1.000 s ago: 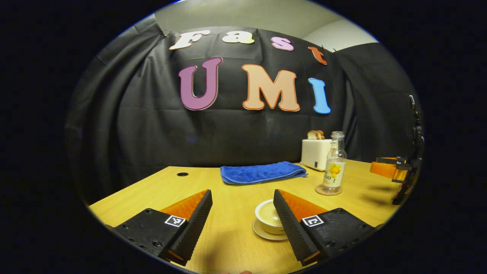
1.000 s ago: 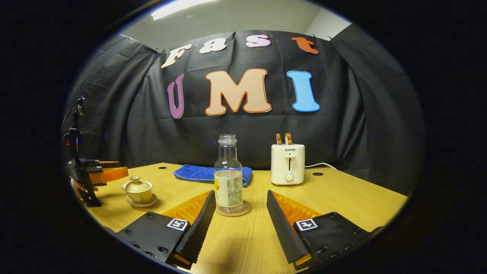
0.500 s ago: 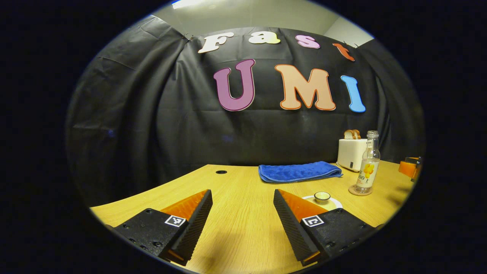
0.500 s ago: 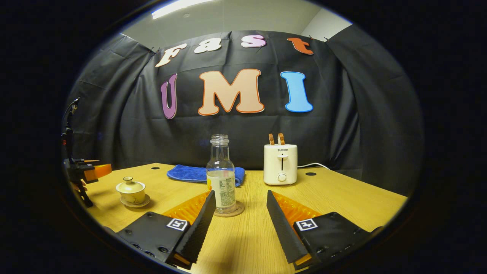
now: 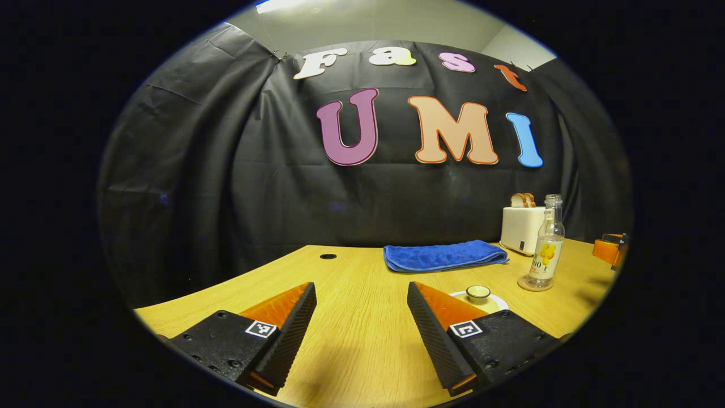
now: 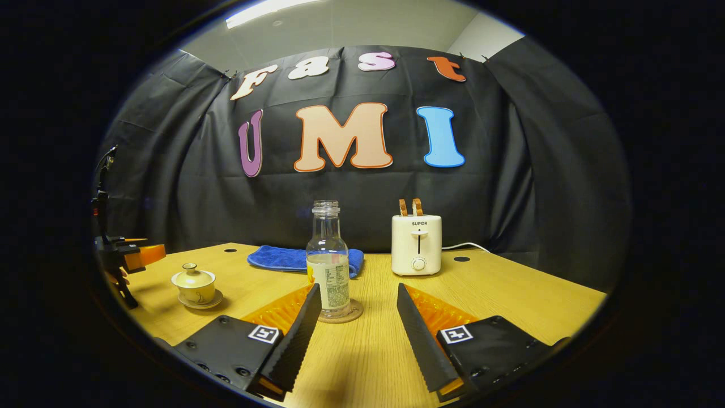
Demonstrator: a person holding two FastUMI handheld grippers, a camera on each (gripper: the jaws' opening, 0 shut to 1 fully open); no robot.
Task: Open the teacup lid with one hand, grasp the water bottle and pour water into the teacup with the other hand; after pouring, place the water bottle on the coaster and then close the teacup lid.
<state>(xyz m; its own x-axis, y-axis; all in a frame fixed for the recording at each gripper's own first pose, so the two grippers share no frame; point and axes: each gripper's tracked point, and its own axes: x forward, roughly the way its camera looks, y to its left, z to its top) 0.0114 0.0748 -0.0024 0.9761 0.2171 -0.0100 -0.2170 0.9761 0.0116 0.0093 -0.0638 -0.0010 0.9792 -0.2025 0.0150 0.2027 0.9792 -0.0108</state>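
Observation:
In the right gripper view the pale teacup stands on its saucer at the left with its lid on. The clear water bottle, capless and part full, stands upright on a round coaster. My right gripper is open just in front of the bottle, touching nothing. My left gripper is open over bare table, left of the cup. The lid's knob peeks above its right finger. The bottle stands farther right. The left gripper hangs beside the teacup.
A folded blue towel lies at the back of the wooden table. A white toaster with two slices of bread stands to its right, with a cord running off. Cable holes dot the tabletop near the black cloth.
My left gripper has swung left, away from the teacup, which now sits behind its right finger; it has held still for the last half second. The right gripper has shifted slightly; the bottle appears farther left.

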